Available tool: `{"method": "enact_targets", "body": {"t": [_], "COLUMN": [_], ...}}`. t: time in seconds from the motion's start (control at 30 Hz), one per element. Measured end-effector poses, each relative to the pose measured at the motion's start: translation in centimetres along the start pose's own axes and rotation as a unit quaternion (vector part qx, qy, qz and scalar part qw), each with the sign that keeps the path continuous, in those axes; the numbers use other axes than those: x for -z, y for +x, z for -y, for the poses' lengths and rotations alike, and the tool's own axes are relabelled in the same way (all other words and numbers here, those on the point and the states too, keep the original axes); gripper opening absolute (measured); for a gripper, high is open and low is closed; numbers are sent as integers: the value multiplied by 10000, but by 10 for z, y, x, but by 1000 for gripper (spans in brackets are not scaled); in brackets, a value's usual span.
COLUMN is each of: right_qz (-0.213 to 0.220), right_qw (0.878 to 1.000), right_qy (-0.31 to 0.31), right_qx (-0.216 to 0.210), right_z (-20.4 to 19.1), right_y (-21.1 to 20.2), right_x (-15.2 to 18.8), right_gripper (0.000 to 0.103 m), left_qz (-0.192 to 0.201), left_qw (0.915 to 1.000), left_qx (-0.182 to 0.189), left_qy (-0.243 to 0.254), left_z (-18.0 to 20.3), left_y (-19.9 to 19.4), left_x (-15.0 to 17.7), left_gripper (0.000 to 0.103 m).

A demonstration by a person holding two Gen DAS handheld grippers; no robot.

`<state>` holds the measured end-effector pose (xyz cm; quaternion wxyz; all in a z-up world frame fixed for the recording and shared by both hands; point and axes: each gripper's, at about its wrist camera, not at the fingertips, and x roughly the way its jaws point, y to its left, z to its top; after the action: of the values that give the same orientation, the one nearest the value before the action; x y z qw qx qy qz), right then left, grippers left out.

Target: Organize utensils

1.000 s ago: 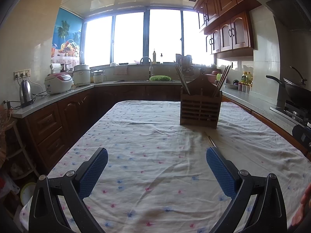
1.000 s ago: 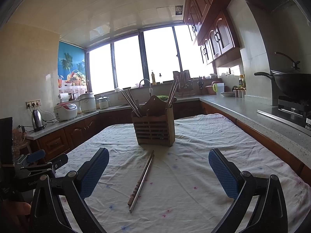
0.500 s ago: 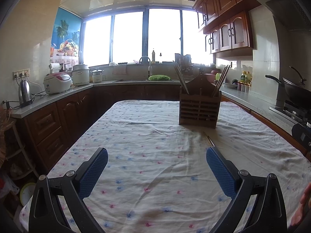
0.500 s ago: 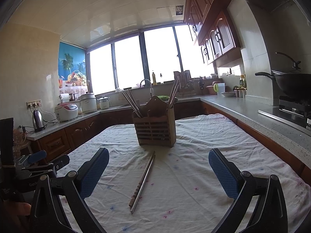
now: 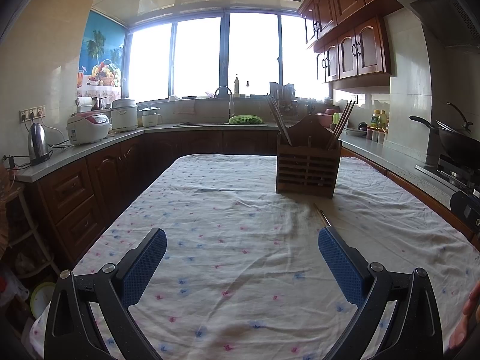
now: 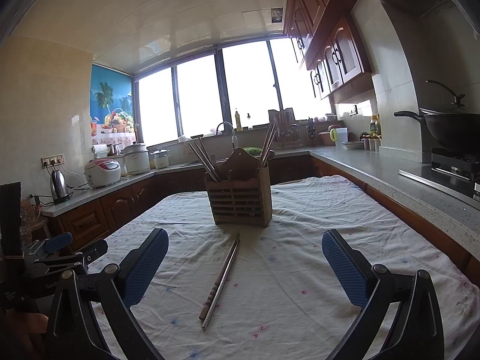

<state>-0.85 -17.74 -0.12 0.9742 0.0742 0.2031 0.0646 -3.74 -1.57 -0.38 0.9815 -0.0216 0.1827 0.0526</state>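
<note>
A slatted wooden utensil holder [image 5: 306, 171] [image 6: 240, 202] stands on the cloth-covered table, with chopsticks sticking out of its left and right compartments. Two chopsticks [image 6: 220, 279], one wooden and one metal, lie side by side on the cloth in front of the holder, between the fingers in the right wrist view. Only their far tip [image 5: 322, 217] shows in the left wrist view, beside the right finger. My left gripper [image 5: 242, 259] hovers open over bare cloth. My right gripper [image 6: 245, 262] is open too, empty, above the lying chopsticks. The left gripper's body [image 6: 57, 258] shows at the left edge.
The white flowered tablecloth [image 5: 225, 225] covers the table. Kitchen counters run around it: a kettle [image 5: 37, 144] and rice cookers [image 5: 88, 127] on the left, a sink with a green basket [image 5: 245, 119] at the back, a wok [image 6: 450, 129] on a stove at the right.
The right gripper has crept slightly forward and down towards the lying chopsticks. The left view has barely shifted. Both grippers stay open.
</note>
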Motion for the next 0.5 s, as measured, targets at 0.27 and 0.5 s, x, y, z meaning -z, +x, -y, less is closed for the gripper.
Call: {"method": "enact_targets", "body": {"t": [0.27, 0.5], "right_qz": [-36, -176], "right_qw": [10000, 9998], "right_qy": [4, 37], "right_qx": [19, 27], "right_z": [-2, -2], "right_y": [3, 12], "right_x": [0, 2], "right_gripper": [103, 103], "left_qz": [-71, -170], "left_qw": [10000, 9997], "left_qx": [46, 157], "left_qy": [-44, -75], "left_z": [2, 5], "left_y": [2, 5], "left_x": [-4, -10], "left_gripper": [102, 102]}}
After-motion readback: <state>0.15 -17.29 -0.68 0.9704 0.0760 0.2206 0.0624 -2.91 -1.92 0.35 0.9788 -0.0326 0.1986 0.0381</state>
